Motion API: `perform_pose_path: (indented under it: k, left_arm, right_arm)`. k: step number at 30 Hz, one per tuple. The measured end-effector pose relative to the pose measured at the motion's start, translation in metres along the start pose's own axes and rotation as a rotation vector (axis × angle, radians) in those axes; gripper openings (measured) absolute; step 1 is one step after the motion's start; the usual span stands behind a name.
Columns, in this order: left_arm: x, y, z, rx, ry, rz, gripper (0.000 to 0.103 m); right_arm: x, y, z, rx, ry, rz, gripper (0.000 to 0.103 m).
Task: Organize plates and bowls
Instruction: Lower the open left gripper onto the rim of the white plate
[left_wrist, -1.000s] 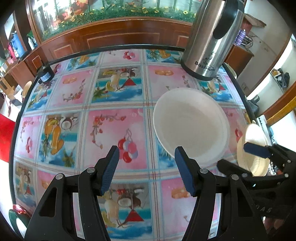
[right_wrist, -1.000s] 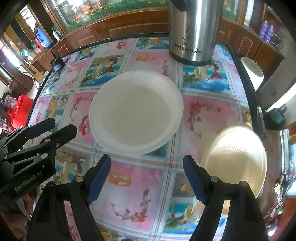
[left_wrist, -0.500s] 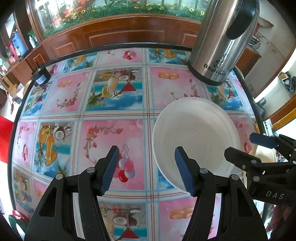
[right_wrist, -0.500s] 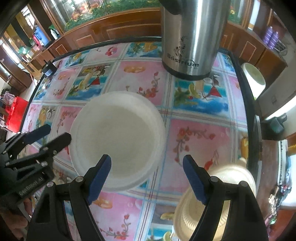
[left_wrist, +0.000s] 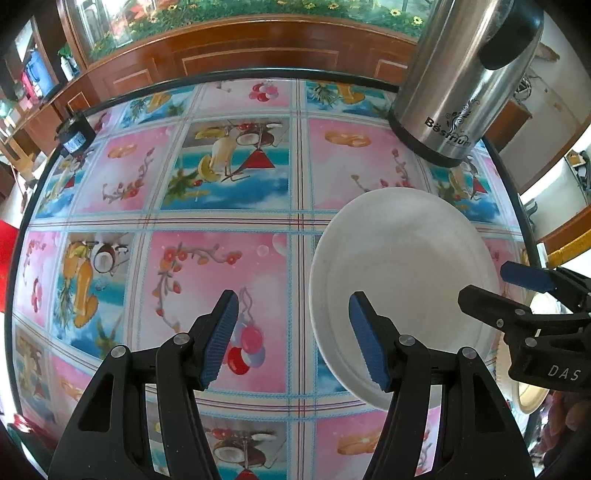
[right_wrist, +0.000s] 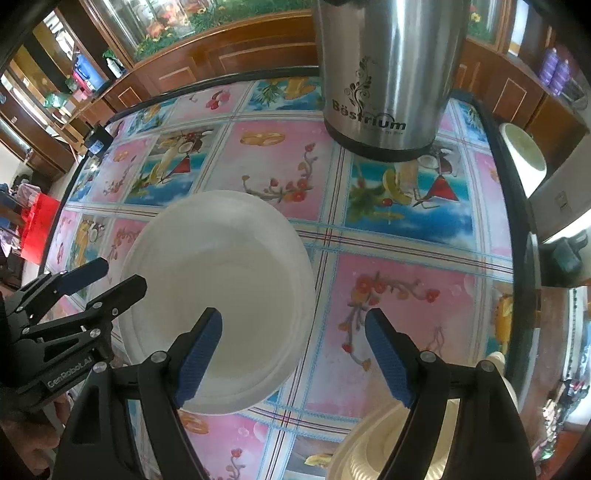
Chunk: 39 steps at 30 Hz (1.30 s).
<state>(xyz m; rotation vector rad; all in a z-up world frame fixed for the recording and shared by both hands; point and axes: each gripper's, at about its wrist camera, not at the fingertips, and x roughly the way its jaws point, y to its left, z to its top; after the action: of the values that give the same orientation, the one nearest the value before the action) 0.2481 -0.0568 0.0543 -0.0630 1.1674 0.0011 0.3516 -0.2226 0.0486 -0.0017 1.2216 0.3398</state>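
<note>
Now both grippers, left gripper and right gripper, hover with fingers apart and empty; the round white foam plate lies at three o'clock of the left one, probably to be grasped by its rim.

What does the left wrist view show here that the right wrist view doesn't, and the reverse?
Only the left wrist view shows the printed red and pink balloons on the tablecloth between the open left gripper fingers. Only the right wrist view shows a white round bin beyond the table edge and purple bottles on the wooden counter. Both show the white round plate, the steel thermos jug, the cream ribbed plate, and the open right gripper.
</note>
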Motion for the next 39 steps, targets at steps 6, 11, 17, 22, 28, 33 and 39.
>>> perform_pose_path:
  k: [6,11,17,22,28,33,39]
  left_arm:
    - [0.004,-0.002,0.001,-0.014,-0.002,-0.002,0.063]
    - [0.009,-0.001,0.003,-0.029,0.010,-0.003,0.063]
    - [0.014,-0.005,0.003,-0.028,0.029,-0.001,0.063]
    - [0.015,-0.007,0.003,-0.029,0.032,-0.007,0.063]
    - [0.017,-0.008,0.002,-0.017,0.033,-0.006,0.061]
    - [0.016,-0.013,0.001,0.028,0.020,0.029,0.032]
    - [0.014,-0.012,-0.006,0.050,0.032,0.016,0.027]
  right_arm:
    - [0.003,-0.006,0.002,0.002,0.007,0.014,0.079]
    - [0.006,-0.008,0.003,-0.006,0.018,0.015,0.078]
    - [0.007,-0.007,0.004,-0.023,0.028,0.021,0.065]
    - [0.007,-0.005,0.004,-0.038,0.031,0.016,0.045]
    - [0.006,-0.004,0.003,-0.057,0.032,0.009,0.017]
    - [0.006,-0.004,-0.002,-0.059,0.027,0.021,0.012]
    - [0.003,-0.002,-0.009,-0.044,0.022,0.031,0.012]
